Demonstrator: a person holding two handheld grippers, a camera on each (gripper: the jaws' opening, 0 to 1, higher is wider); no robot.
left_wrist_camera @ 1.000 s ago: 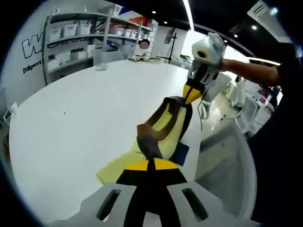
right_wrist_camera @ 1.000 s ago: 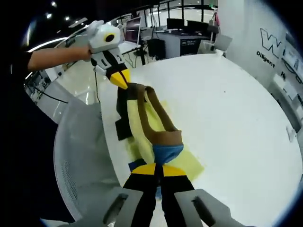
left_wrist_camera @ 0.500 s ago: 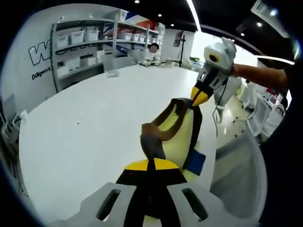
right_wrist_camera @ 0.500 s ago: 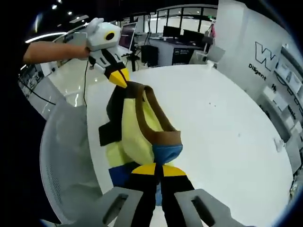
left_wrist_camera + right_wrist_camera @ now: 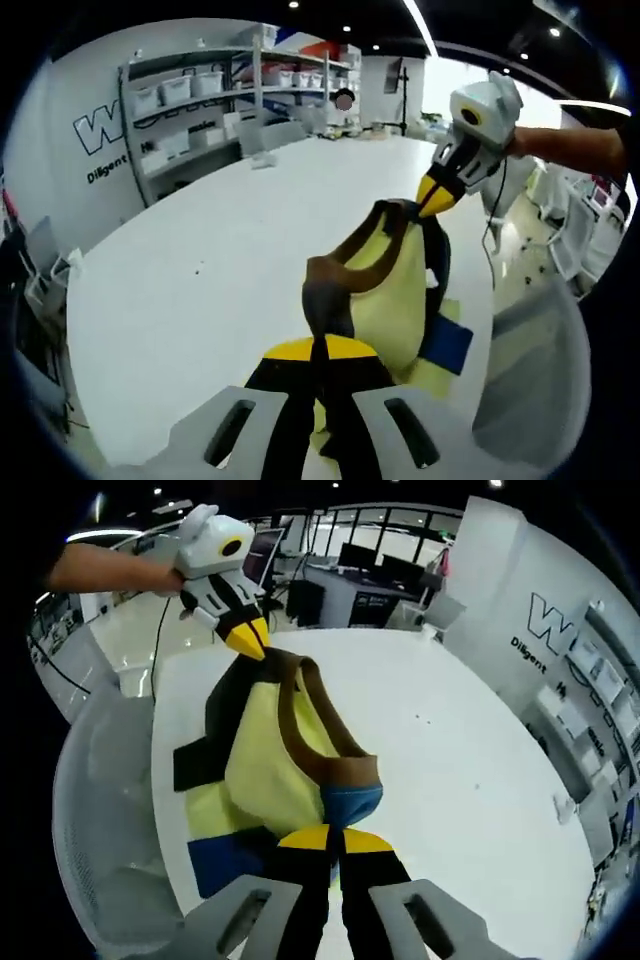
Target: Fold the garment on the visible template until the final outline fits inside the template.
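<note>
the garment [image 5: 385, 300], yellow with brown, black and blue panels, hangs lifted over the white table [image 5: 200, 260] near its edge. the left gripper [image 5: 318, 352] is clamped on one brown corner, the right gripper [image 5: 330, 832] on another. this looks like the carry stage; next it needs lowering flat and smoothing for folding.

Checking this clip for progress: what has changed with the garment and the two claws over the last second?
Both claws have lifted the garment higher off the white table; more of its yellow body, black and blue panels now hangs free instead of lying flat. Unchanged: the left claw stays shut on one brown-edged corner, the right claw on the other, and the cloth is still stretched between them.
</note>
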